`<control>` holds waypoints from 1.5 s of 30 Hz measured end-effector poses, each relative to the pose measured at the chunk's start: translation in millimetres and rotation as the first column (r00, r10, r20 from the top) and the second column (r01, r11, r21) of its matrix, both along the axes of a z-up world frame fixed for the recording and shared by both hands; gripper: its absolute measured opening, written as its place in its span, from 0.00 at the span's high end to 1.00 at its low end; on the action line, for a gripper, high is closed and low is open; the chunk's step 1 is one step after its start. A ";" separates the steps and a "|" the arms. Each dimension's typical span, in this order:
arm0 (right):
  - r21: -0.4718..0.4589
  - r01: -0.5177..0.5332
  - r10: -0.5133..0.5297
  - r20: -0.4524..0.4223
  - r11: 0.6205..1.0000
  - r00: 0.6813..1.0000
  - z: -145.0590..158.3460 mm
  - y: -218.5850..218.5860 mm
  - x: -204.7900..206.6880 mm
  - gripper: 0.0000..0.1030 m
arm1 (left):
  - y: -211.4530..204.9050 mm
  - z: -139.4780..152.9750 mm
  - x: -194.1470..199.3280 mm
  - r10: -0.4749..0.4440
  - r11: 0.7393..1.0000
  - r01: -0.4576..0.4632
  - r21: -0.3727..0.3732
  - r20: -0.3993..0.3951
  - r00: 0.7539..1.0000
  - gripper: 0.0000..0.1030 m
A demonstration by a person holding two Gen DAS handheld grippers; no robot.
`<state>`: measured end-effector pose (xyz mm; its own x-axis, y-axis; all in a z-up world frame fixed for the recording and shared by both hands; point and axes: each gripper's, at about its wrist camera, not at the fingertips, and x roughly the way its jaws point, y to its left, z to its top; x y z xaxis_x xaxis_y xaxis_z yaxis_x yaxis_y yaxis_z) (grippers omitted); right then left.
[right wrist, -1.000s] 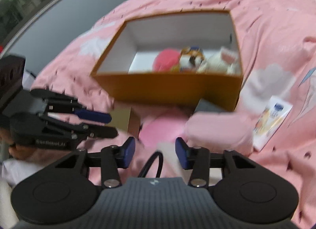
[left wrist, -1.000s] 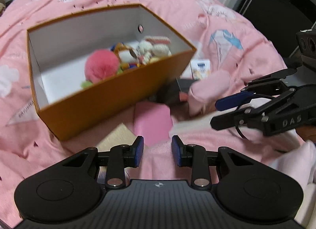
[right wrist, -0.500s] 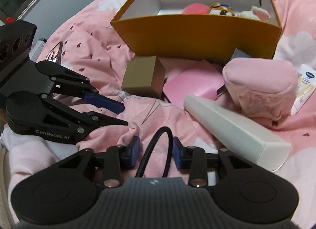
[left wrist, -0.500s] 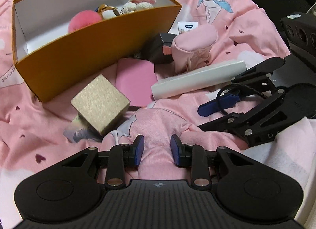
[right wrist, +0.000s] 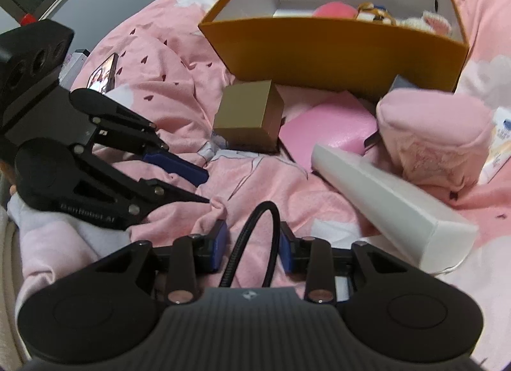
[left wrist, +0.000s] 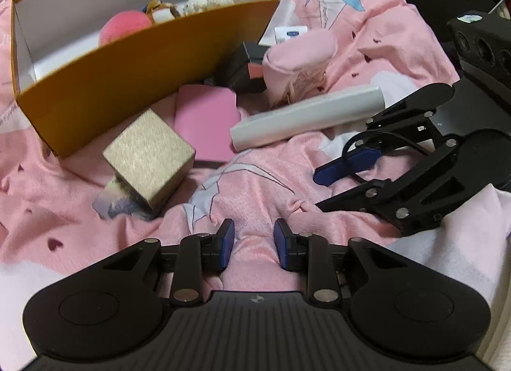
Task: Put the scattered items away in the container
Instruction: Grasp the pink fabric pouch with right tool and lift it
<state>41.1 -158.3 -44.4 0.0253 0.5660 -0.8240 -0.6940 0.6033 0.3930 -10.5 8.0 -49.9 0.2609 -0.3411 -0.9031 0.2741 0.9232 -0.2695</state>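
The black looped cable (right wrist: 252,243) arches up between the blue pads of the right gripper (right wrist: 254,251), low over the pink printed bedspread (left wrist: 262,185), well short of the orange cardboard box with the white inside (left wrist: 134,61) where it belongs. The jaws stand narrow around the loop, but I cannot tell whether the pads press on it or merely flank it. To do this step well, the grip should settle on both strands of the loop before any lift, since a thin, springy cable is likely to slip sideways out of a half-made pinch.

The left gripper (left wrist: 254,244) is closing with only a fold of bedspread between its pads; it should keep clear of the cloth, or the bedding will be dragged along.

Between cable and box lie the gold cube-shaped box (left wrist: 150,157), the flat pink pad (left wrist: 207,125), the long white carton (left wrist: 306,118) and the pink fabric pouch (left wrist: 297,61). The carry should pass over these, then drop beside the plush toys (left wrist: 191,6).
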 end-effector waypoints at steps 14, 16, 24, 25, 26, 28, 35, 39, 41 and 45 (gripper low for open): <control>-0.117 0.178 -0.123 0.370 0.977 0.921 43.7 -51.0 41.8 0.38 | 21.2 30.7 25.8 0.069 0.996 -0.077 0.048 0.163 0.984 0.54; -0.176 0.169 -0.087 0.398 0.970 0.913 34.1 -50.7 51.0 0.38 | 19.8 32.4 31.5 0.069 0.995 -0.080 0.056 0.179 0.981 0.54; -0.182 0.139 -0.075 0.323 0.973 0.944 1.8 -51.2 81.2 0.37 | 7.3 33.4 47.9 0.039 0.996 -0.057 0.074 0.220 0.975 0.54; -0.184 0.144 -0.080 0.316 0.972 0.945 -1.3 -49.6 83.0 0.40 | 5.8 32.0 50.2 0.038 0.996 -0.056 0.075 0.219 0.975 0.54; -0.188 0.147 -0.084 0.308 0.971 0.948 -4.8 -47.7 84.8 0.43 | 4.8 30.8 52.1 0.038 0.996 -0.056 0.075 0.217 0.975 0.54; -0.190 0.148 -0.087 0.298 0.970 0.951 -7.2 -43.9 85.2 0.55 | 4.5 28.4 54.5 0.041 0.996 -0.057 0.072 0.212 0.976 0.54; -0.131 0.161 -0.112 0.325 0.978 0.939 14.5 -39.8 80.7 0.75 | 6.2 23.2 56.6 0.050 0.996 -0.063 0.057 0.207 0.977 0.54; -0.028 0.178 -0.164 0.276 0.984 0.947 30.6 -37.8 82.7 0.78 | 7.4 25.5 54.4 0.052 0.997 -0.063 0.044 0.221 0.974 0.54; 0.028 0.200 -0.201 0.237 0.979 0.951 35.8 -35.6 85.2 0.80 | 9.5 27.7 52.1 0.061 0.997 -0.069 0.025 0.228 0.972 0.54; 0.176 0.237 -0.254 0.085 0.956 0.963 40.3 -30.4 92.2 1.00 | 16.5 30.1 47.0 0.092 0.996 -0.088 -0.026 0.222 0.971 0.54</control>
<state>133.3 -188.7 -4.1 0.2620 0.6574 -0.7066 -0.5752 0.6942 0.4326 36.4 24.6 -19.7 0.4853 -0.3209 -0.8133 0.2450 0.9429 -0.2258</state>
